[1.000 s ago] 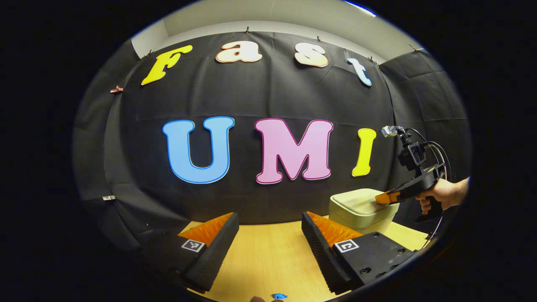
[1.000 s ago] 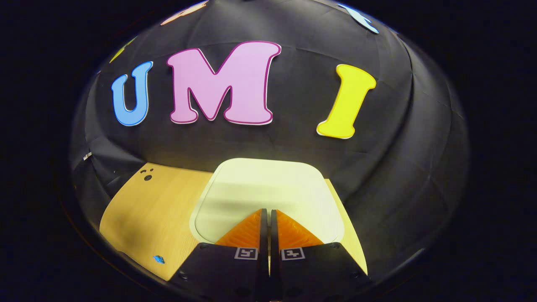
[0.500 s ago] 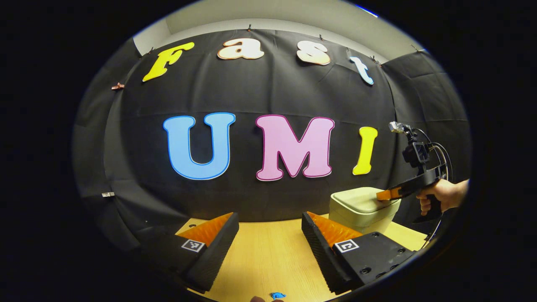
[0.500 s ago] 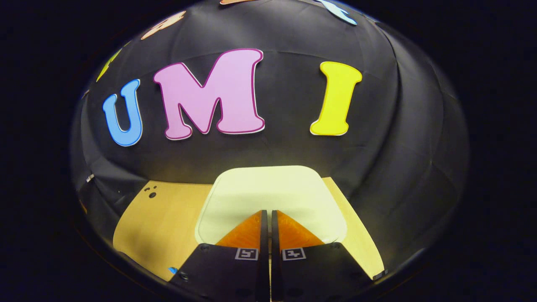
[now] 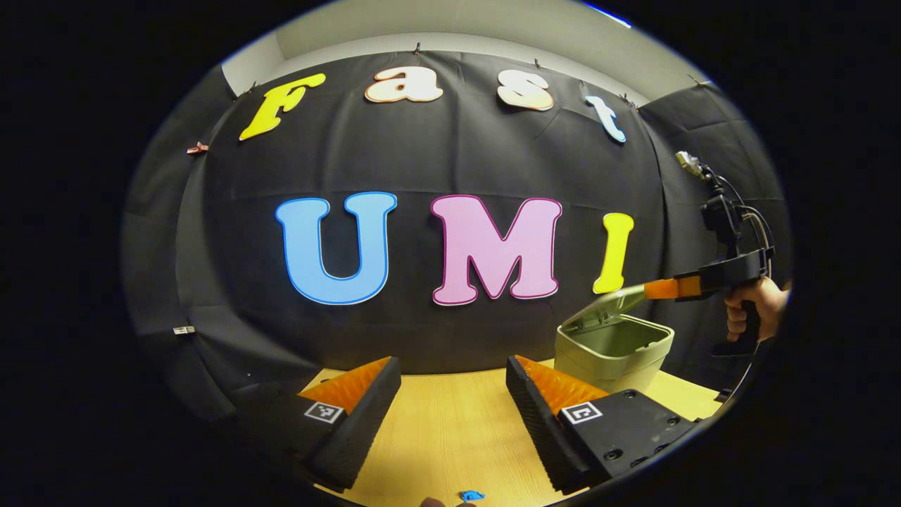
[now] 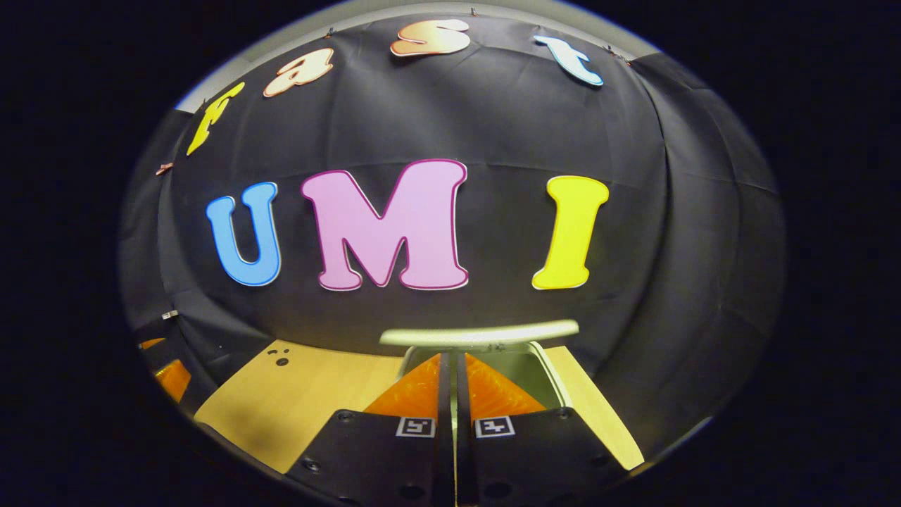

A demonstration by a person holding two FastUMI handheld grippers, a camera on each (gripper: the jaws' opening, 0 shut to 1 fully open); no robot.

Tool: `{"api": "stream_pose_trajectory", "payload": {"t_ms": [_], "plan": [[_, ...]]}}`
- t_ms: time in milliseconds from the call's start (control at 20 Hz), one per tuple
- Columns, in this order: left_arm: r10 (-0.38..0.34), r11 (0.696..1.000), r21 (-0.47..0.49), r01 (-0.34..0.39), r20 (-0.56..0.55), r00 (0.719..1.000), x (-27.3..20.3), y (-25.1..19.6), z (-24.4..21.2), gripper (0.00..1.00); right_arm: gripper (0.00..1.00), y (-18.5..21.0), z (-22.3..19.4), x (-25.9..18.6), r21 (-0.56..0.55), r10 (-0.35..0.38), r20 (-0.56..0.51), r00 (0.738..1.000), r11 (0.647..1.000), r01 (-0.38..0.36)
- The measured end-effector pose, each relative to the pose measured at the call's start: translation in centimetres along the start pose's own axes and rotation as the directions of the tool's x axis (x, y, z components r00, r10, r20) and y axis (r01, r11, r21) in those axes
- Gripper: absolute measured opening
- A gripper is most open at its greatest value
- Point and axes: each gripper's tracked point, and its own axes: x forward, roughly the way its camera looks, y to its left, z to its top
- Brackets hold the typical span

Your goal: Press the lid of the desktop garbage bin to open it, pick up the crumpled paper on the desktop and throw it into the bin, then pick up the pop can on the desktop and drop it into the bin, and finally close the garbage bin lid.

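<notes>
The pale green garbage bin (image 5: 611, 355) stands at the back right of the wooden desk, its lid (image 5: 604, 308) sprung up at an angle and its inside showing. In the right gripper view the lid's edge (image 6: 479, 334) shows as a thin strip above the bin's open mouth (image 6: 517, 366). My right gripper (image 6: 448, 356) is shut with nothing in it, its tips just above the bin's near rim. In the left gripper view that right gripper (image 5: 651, 289), held by a hand (image 5: 753, 310), hovers beside the raised lid. My left gripper (image 5: 454, 370) stands open over the desk, holding nothing.
The wooden desk (image 5: 450, 436) stretches between my left fingers. A small blue scrap (image 5: 470, 496) lies at its near edge. Small dark holes (image 6: 281, 359) mark the desk's back left in the right gripper view.
The right gripper pressed on the closed lid, then lifted away. The lid has sprung up and the bin is open. The left gripper stayed in place.
</notes>
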Motion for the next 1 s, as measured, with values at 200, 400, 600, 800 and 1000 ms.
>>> {"api": "stream_pose_trajectory", "payload": {"t_ms": [200,400,600,800,1000], "plan": [[-0.003,1.000,0.002,0.003,-0.002,1.000,-0.1,0.3,-0.2,0.96,0.06,2.4,0.2,-2.8,-0.054,0.050,0.043,0.998,0.997,-0.048],[-0.004,1.000,0.012,0.004,-0.015,1.000,-0.4,0.7,-1.5,0.96,0.06,4.0,0.2,-5.1,-0.070,0.072,0.086,0.994,0.995,-0.066],[-0.013,0.999,0.031,0.015,-0.040,0.999,-1.0,0.8,-3.7,0.96,0.08,4.1,-0.7,-6.5,-0.051,0.053,0.100,0.994,0.998,-0.048],[-0.045,0.998,0.049,0.050,-0.088,0.995,-1.5,0.3,-7.2,0.97,0.32,4.4,-2.9,-7.1,-0.042,0.052,0.058,0.997,0.998,-0.049],[-0.093,0.993,0.050,0.103,-0.169,0.981,-1.8,-0.6,-11.7,0.97,0.57,4.9,-4.2,-8.1,-0.032,0.060,0.026,0.998,0.998,-0.059]]}}
